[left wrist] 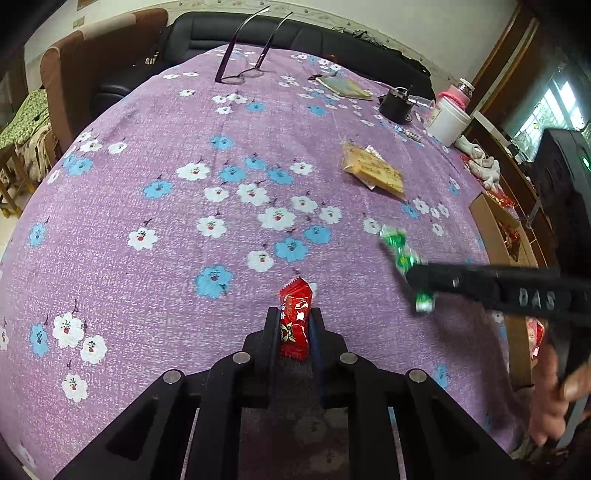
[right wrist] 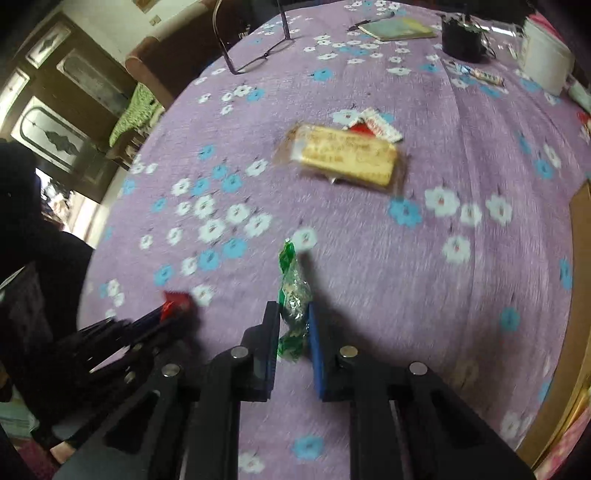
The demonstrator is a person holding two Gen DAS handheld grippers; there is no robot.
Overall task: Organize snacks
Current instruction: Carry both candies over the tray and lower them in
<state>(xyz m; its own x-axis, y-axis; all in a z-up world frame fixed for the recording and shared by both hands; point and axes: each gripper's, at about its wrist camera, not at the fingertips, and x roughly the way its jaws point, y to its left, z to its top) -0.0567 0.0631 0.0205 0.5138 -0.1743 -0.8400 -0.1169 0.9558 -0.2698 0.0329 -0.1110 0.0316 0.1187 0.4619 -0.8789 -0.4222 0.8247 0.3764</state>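
Note:
My left gripper [left wrist: 293, 321] is shut on a red candy packet [left wrist: 295, 314], held just above the purple flowered tablecloth [left wrist: 147, 206]. My right gripper [right wrist: 293, 314] is shut on a green wrapped candy [right wrist: 293, 288]. In the left wrist view that green candy [left wrist: 400, 254] sticks out of the right gripper [left wrist: 417, 275] at the right, a hand [left wrist: 554, 398] behind it. In the right wrist view the left gripper [right wrist: 173, 310] shows blurred at the lower left with the red packet [right wrist: 175, 301]. A yellow snack pack [right wrist: 345, 158] lies flat farther back, a small red and white packet [right wrist: 375, 125] beside it.
A brown cardboard box [left wrist: 498, 229] with red snacks stands at the table's right edge. Glasses [left wrist: 240, 75], a notebook [left wrist: 347, 88], a black cup [left wrist: 397, 105], a white jar [left wrist: 448, 118] and a pink-topped bottle [left wrist: 456, 94] stand at the far side. A sofa [left wrist: 207, 33] lies behind.

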